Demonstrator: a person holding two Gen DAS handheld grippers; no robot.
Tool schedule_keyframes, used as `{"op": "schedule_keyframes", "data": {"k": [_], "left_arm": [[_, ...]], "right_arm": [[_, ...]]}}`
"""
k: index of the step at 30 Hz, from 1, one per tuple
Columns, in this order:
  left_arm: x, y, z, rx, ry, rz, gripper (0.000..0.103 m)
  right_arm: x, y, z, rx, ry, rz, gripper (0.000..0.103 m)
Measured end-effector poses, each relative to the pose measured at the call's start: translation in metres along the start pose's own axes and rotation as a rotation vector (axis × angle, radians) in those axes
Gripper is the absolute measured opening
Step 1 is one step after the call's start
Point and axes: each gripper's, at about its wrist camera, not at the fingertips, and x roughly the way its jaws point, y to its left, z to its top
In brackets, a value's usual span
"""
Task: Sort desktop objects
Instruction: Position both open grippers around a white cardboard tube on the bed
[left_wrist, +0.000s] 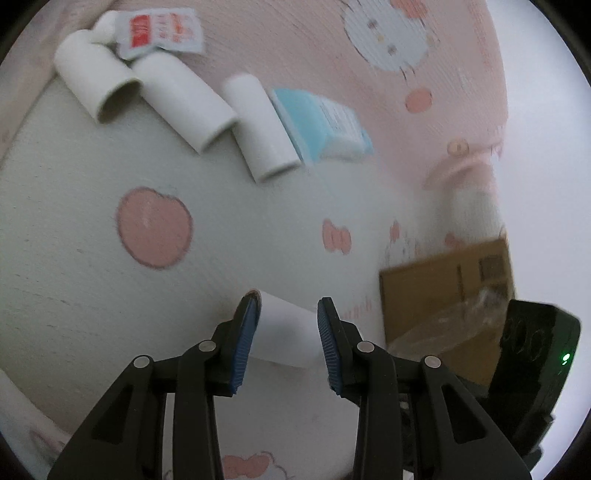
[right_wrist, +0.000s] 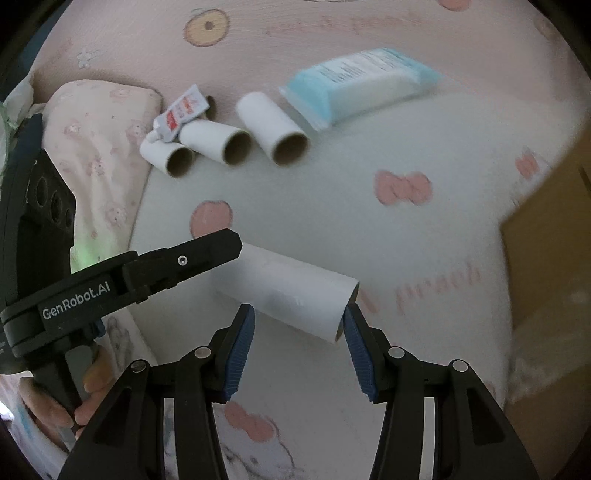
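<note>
Left wrist view: your left gripper (left_wrist: 286, 314) is clamped on a white tube (left_wrist: 286, 328) at lower centre; three more tubes (left_wrist: 184, 103) lie upper left.

Right wrist view: your right gripper (right_wrist: 299, 325), jaws apart, straddles that tube's (right_wrist: 291, 291) open end at centre.

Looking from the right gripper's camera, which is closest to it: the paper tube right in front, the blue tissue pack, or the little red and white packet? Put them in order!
1. Paper tube: closest, lying right at the right gripper fingertips.
2. Blue tissue pack: far back, toward the right.
3. Red and white packet: far back, toward the left. It looks about as far as the tissue pack, so I can't really rank those two.
</note>
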Motion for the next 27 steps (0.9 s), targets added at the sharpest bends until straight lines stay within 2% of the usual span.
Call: {"op": "schedule_keyframes", "data": {"k": [2,6,8,11,15,17,22,25,27], "left_arm": [[0.006,-0.010,-0.004,0.059,0.016,0.031,0.037],[0.013,-0.032,-0.012,0.197,0.029,0.131,0.037],[0.009,-0.035,-0.013,0.210,0.017,0.154,0.039],[-0.006,-0.030,-0.013,0.161,-0.036,0.168,0.042],[-0.031,-0.023,-0.019,0.092,-0.135,0.201,0.044],[-0.043,-0.019,-0.023,0.049,-0.168,0.187,0.044],[-0.055,-0.017,-0.034,-0.053,-0.180,0.133,0.044],[-0.053,-0.020,-0.041,-0.081,-0.163,0.108,0.044],[-0.045,-0.024,-0.048,-0.092,-0.141,0.085,0.044]], "right_arm": [[-0.009,-0.018,-0.014,0.038,0.001,0.027,0.048],[-0.006,-0.017,-0.030,0.090,-0.005,0.044,0.048],[-0.009,-0.019,-0.034,0.116,-0.012,0.069,0.048],[-0.015,-0.018,-0.032,0.101,-0.026,0.058,0.048],[-0.034,-0.026,-0.031,0.011,-0.060,-0.036,0.048],[-0.040,-0.026,-0.027,-0.031,-0.075,-0.060,0.049],[-0.043,-0.021,-0.022,-0.119,-0.069,-0.033,0.052],[-0.040,-0.015,-0.027,-0.186,-0.076,-0.053,0.052],[-0.038,-0.013,-0.033,-0.219,-0.074,-0.038,0.052]]}}
